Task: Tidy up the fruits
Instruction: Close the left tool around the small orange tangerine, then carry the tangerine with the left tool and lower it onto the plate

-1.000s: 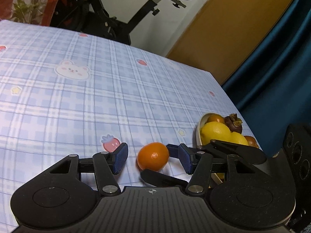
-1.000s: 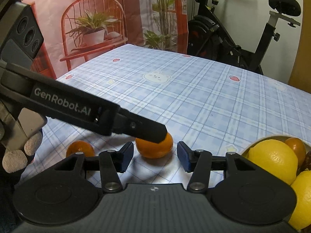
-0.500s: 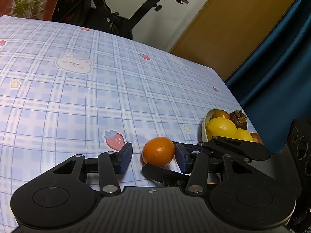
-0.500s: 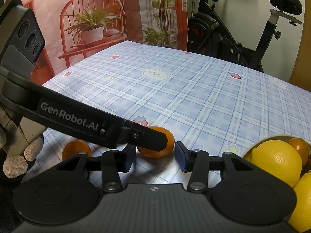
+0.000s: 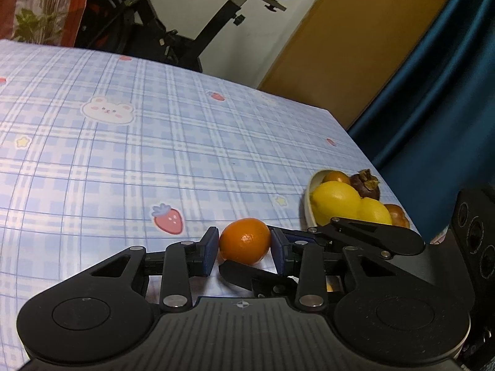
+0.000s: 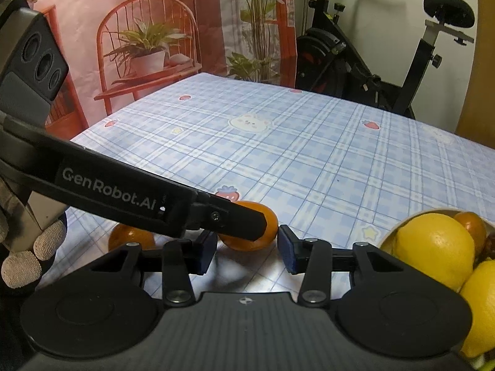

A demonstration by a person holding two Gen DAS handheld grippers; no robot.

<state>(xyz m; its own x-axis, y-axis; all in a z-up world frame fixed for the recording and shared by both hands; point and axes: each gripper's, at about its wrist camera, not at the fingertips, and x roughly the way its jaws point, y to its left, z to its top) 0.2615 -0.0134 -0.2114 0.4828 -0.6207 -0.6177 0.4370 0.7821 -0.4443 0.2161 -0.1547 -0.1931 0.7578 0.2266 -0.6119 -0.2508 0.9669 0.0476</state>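
Observation:
A small orange (image 5: 244, 238) rests on the blue checked tablecloth (image 5: 154, 154). My left gripper (image 5: 244, 252) is shut on it, with both blue pads pressed against its sides. In the right wrist view one left finger (image 6: 241, 219) crosses in front of the orange (image 6: 269, 225). My right gripper (image 6: 246, 255) stands open just short of the same orange, and its pads do not touch it. Its fingers (image 5: 247, 273) show under and beside the fruit in the left wrist view. A cream bowl (image 5: 306, 204) to the right holds lemons (image 5: 335, 198), a mangosteen (image 5: 366, 182) and small oranges.
A second small orange (image 6: 131, 238) lies on the cloth to the left, near a gloved hand (image 6: 21, 266). The table's right edge runs close behind the bowl. An exercise bike (image 6: 371, 61) and a red chair backdrop (image 6: 139, 46) stand beyond the far edge.
The left jaws have closed in from both sides onto the orange. The right jaws have narrowed a little. Neither hand has shifted noticeably.

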